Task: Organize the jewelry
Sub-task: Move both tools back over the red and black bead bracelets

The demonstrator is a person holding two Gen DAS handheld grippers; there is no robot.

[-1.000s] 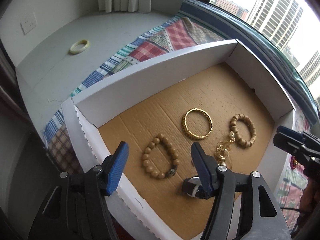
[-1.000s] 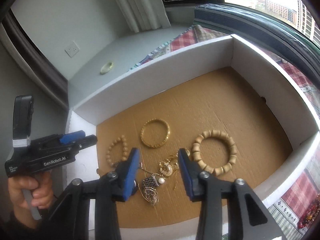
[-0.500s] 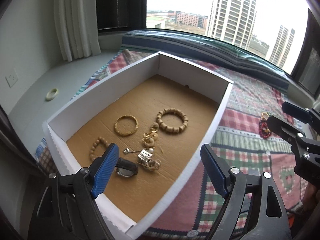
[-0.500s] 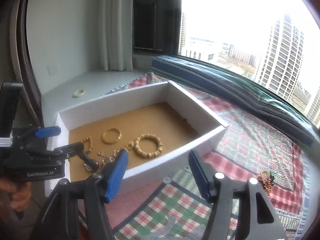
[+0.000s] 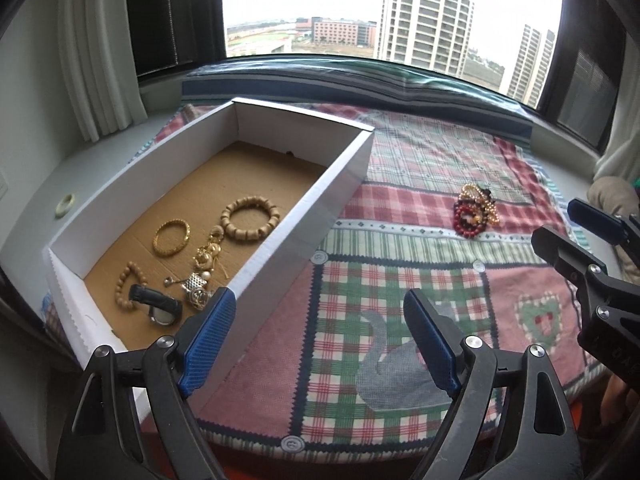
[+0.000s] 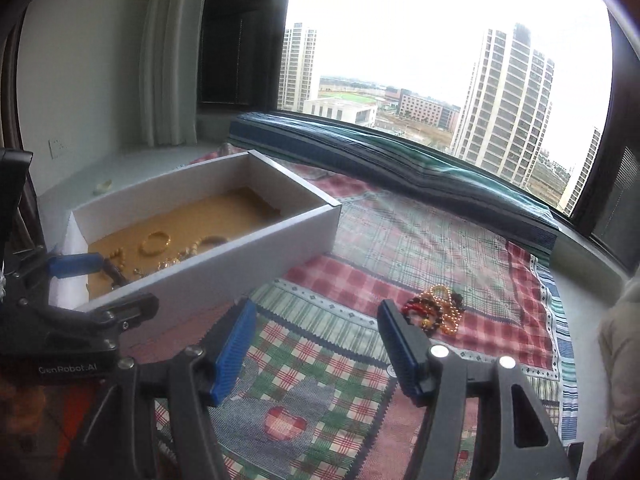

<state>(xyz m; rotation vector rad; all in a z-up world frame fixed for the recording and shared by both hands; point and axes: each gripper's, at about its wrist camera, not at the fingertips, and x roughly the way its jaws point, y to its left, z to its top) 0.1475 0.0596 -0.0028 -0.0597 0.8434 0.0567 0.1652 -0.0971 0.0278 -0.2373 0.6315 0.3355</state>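
A white box [image 5: 352,164] with a brown cardboard floor holds a wooden bead bracelet [image 5: 250,220], a gold bangle [image 5: 171,237], a smaller bead bracelet [image 5: 128,286], a tangle of chains [image 5: 200,276] and a black watch [image 5: 158,306]. The box also shows in the right wrist view [image 6: 224,268]. A pile of red and gold bead jewelry [image 5: 476,210] [image 6: 434,314] lies on the patchwork quilt [image 5: 400,280]. My left gripper [image 5: 316,340] is open and empty above the quilt beside the box. My right gripper [image 6: 314,348] is open and empty, near the pile.
A pale green ring [image 5: 66,205] lies on the white sill left of the box. A window and a rolled dark cushion [image 6: 400,152] run along the back. A beige cloth [image 5: 612,196] sits at the far right edge.
Both grippers have pulled back out of the box and swung right, over the quilt. The watch now lies in the box and the bead pile has come into view.
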